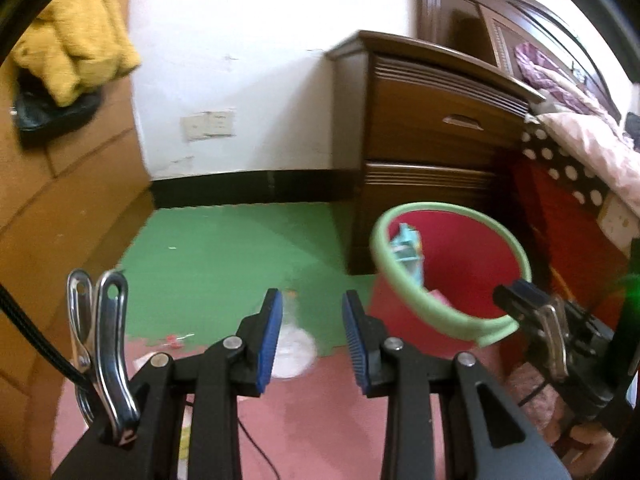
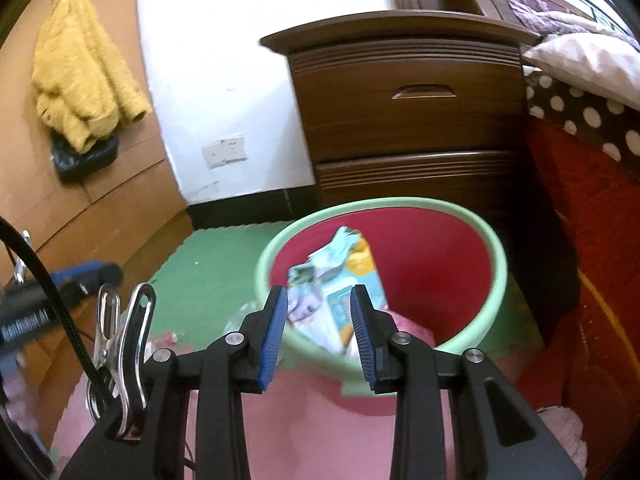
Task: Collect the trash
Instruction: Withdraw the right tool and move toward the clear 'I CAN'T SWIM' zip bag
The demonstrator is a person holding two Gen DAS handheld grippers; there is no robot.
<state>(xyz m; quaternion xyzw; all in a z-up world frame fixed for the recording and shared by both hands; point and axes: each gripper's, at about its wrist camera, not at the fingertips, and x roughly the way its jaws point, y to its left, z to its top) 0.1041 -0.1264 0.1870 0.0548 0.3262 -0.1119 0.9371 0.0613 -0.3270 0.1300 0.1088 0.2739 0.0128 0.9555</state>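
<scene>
In the left wrist view, the left gripper (image 1: 312, 336) has its blue-padded jaws apart with nothing between them. It points down at the green and pink foam floor mat (image 1: 224, 256), where a crumpled clear plastic wrapper (image 1: 294, 344) lies just beyond the fingertips, and a small red-and-white scrap (image 1: 174, 341) sits further left. This reads as a gripper lined up for the next piece of litter. To the right stands the red plastic bin with a pale green rim (image 1: 452, 276), set against the dark wooden nightstand (image 1: 432, 128), near the loose trash. The right gripper shows at the bin's near rim.

In the right wrist view, the right gripper (image 2: 319, 334) is empty too, jaws parted, hanging over the bin's (image 2: 440, 248) mouth. Inside rests a light blue printed paper package (image 2: 340, 276), with something pink (image 2: 408, 326) beside it, so some trash is already collected. The clear wrapper (image 2: 240, 320) appears left of the bin, still on the floor.
</scene>
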